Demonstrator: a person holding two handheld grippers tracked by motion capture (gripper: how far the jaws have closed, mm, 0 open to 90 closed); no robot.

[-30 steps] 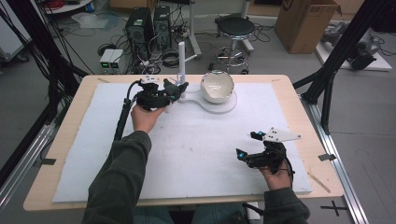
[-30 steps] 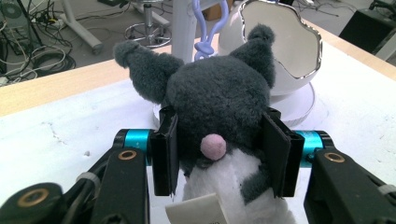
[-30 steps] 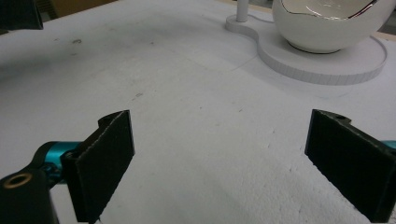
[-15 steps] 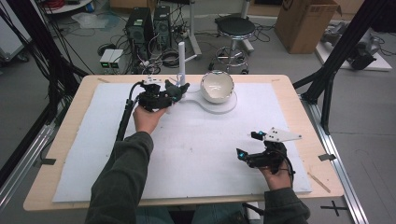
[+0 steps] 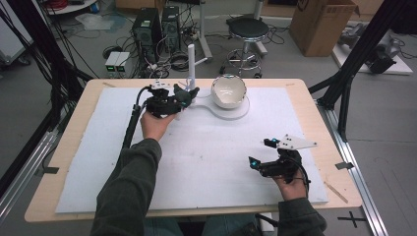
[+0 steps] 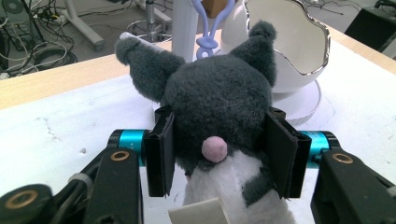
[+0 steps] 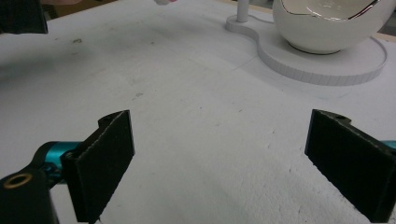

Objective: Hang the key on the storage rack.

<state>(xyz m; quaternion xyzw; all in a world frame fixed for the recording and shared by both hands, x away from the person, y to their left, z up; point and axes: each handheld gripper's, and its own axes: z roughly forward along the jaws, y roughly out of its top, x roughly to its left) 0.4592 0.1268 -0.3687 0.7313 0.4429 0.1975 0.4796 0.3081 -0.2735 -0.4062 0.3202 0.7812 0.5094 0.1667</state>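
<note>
The left claw [image 6: 217, 156] sits at the far left of the tabletop [image 5: 305, 105], just left of a white stand, and between its jaws is a grey plush toy [image 6: 219, 107] with two ears, a pink nose and a white chest. In the left gripper view the two black pads [image 6: 161, 154] flank the toy's head; the jaws have just been opening, and the fur seems to brush the pads rather than be squeezed by them, though the pile makes the contact hard to judge. From the high view the toy [image 5: 184, 94] lies at the tip of that claw [image 5: 183, 98], near the foot of a slim white post [image 5: 191, 61] that rises from the stand's base [image 5: 231, 112]. A lilac loop [image 6: 208, 28] hangs in front of the post, just above the toy's head. On the round end of the same base, to the right of the toy, stands a white eggshell-shaped bowl [image 5: 228, 91] with a jagged silver rim. A white sheet [image 5: 206, 162] covers most of the tabletop. The right claw [image 5: 259, 152] rests well apart from all this, at the near right of the sheet, held in the person's right hand [image 5: 290, 184]. In the right gripper view its jaws stand wide apart with nothing between them [image 7: 219, 163], pointing across the bare sheet toward the bowl [image 7: 327, 28].
</note>
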